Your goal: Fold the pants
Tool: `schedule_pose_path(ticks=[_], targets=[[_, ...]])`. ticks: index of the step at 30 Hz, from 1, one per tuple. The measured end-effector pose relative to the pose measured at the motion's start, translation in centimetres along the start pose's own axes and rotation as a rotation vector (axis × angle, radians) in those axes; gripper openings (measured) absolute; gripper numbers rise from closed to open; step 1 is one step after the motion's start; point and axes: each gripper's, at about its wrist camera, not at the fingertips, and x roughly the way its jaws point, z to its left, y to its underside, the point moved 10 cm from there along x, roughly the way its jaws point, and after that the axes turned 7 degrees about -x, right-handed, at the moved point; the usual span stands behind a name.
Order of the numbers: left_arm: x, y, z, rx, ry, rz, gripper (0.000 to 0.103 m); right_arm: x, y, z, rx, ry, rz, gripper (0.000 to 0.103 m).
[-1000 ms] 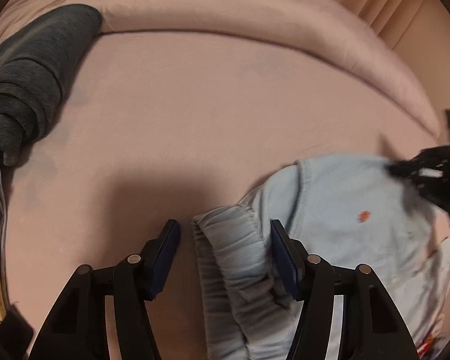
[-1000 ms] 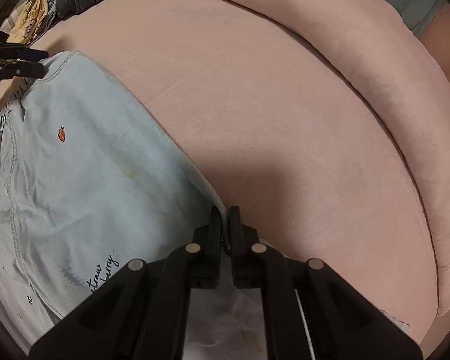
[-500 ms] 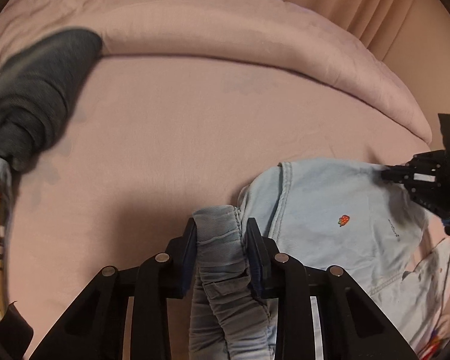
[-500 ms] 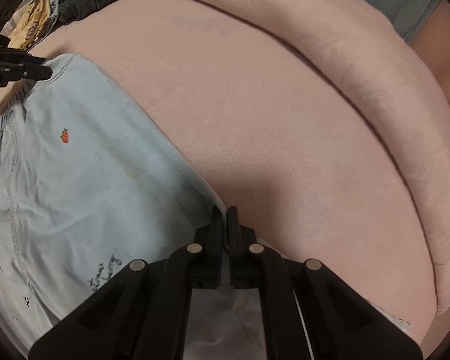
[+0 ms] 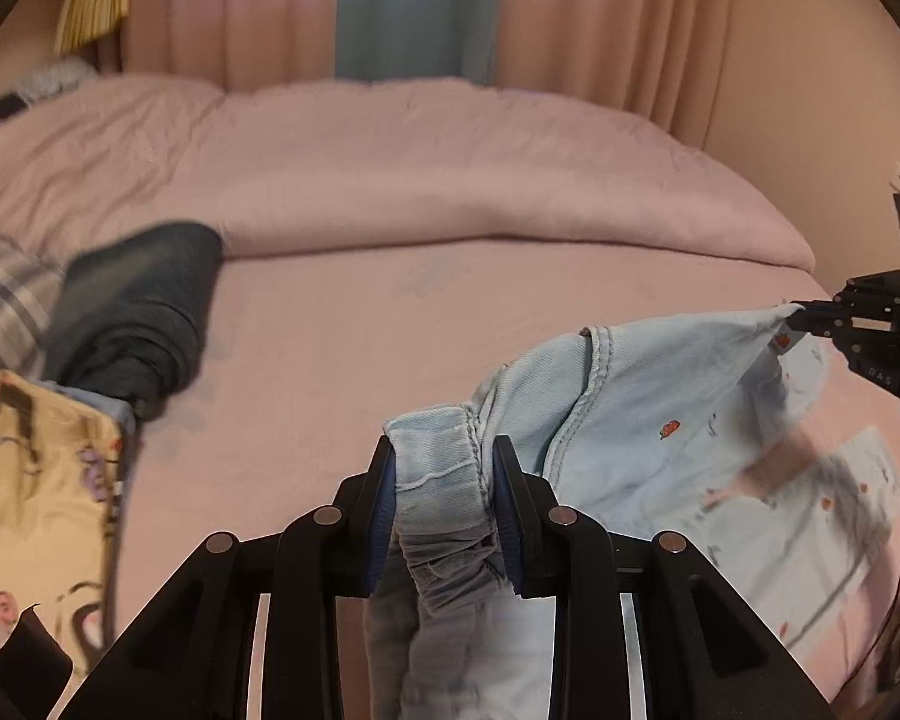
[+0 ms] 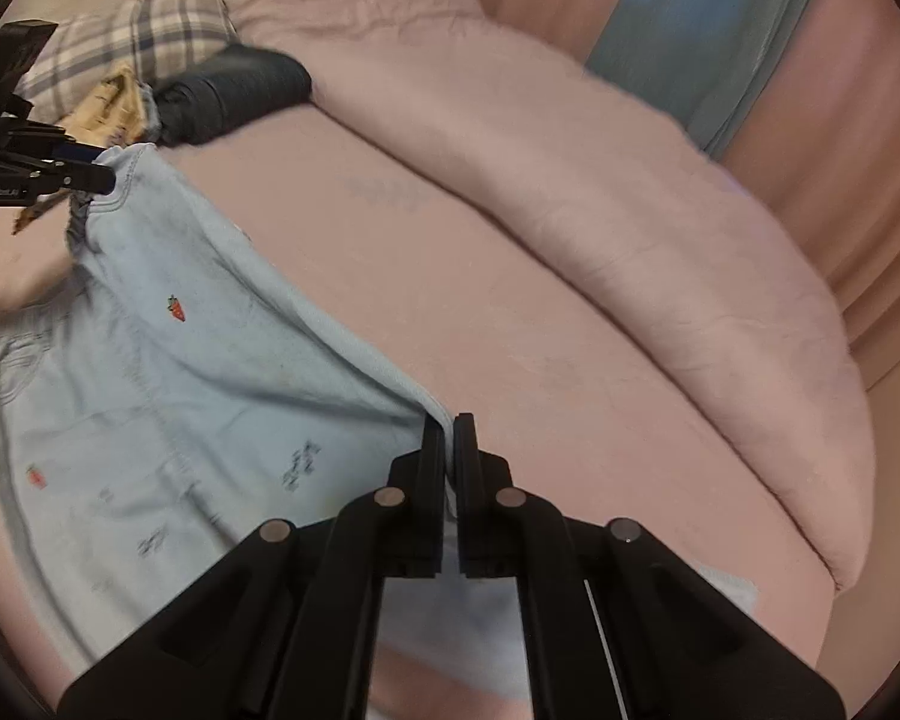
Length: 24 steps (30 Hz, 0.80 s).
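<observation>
Pink bed [image 5: 426, 312] spreads wide ahead of both claws, with the pale blue pants [image 6: 168, 396] lifted between them.

Left claw [image 5: 444, 474] is clenched on the bunched waistband; right claw [image 6: 448, 438] is clamped tight on a thin edge of the fabric. That thin hold could slip if the cloth is pulled taut, and the hanging part may drag and crease. Ahead lies bare sheet up to the rolled duvet [image 6: 600, 192]; the dark bundle [image 5: 132, 324] off to the left claw's left limits room there.

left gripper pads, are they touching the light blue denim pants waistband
Touching. The left wrist view shows the left gripper closed on the bunched waistband of the light blue denim pants, fabric pressed against both blue pads.
</observation>
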Motion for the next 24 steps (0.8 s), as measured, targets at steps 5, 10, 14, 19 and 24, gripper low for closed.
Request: schedule_pose_path(ticks=[5,10,14,19,24], targets=[[-4.6,2.8,-1.6,0.083,-0.038,-0.075,0.029,-6.0,1.8,2.5,-0.038,0.05,-0.056,0.003],[-6.1,6.7,-1.4,0.115,-0.035,-0.128,0.03,-9.5,4.4,6.5,-0.13,0.1,-0.069,0.003],[-3.4,11.1,1.1,0.088,-0.068,-0.092,0.031,-9.0,7.6,10.5,-0.228,0.084,-0.033,0.003],[-1.0,14.6,3.0,0.048,-0.096,-0.014,0.031,-5.3,11.4,17.0,-0.395,0.075,0.046,0.003],[-1.9,14.3,3.1,0.049,-0.08,-0.055,0.032,-3.6,13.3,20.3,-0.55,0.086,0.09,0.003]])
